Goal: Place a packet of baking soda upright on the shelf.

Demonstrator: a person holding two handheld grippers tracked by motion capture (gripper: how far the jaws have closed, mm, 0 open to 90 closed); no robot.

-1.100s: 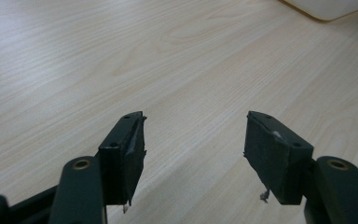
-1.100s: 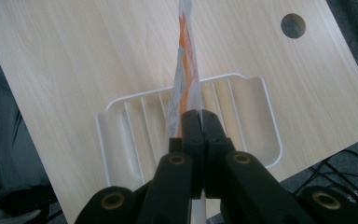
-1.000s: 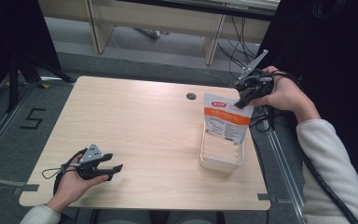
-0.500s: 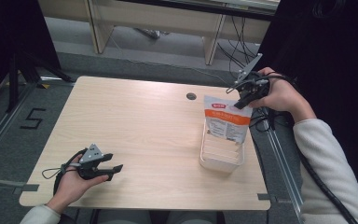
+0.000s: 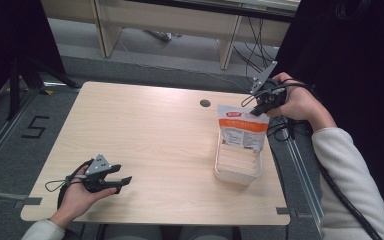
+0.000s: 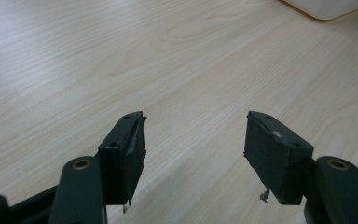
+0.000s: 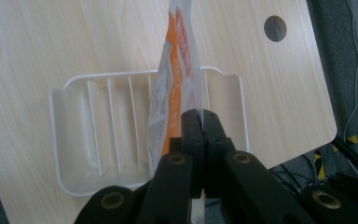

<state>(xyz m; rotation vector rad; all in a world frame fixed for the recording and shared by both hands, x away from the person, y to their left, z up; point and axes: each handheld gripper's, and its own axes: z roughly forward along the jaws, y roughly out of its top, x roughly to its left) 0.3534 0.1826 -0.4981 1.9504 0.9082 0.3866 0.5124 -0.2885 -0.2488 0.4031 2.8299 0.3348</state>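
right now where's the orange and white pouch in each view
High view: the pouch stands right of centre, its top edge pinched by the right gripper, its lower end in the white tray.
Left gripper view: the pouch is not in it; a corner of the tray sits at top right.
Right gripper view: the pouch hangs edge-on at centre, above the shut fingers.
Shared landmark: the white tray.

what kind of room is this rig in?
Probably a lab or workshop set up for recording: a bare wooden table with a cable hole, loose cables under benches behind, and a taped "5" on grey floor.
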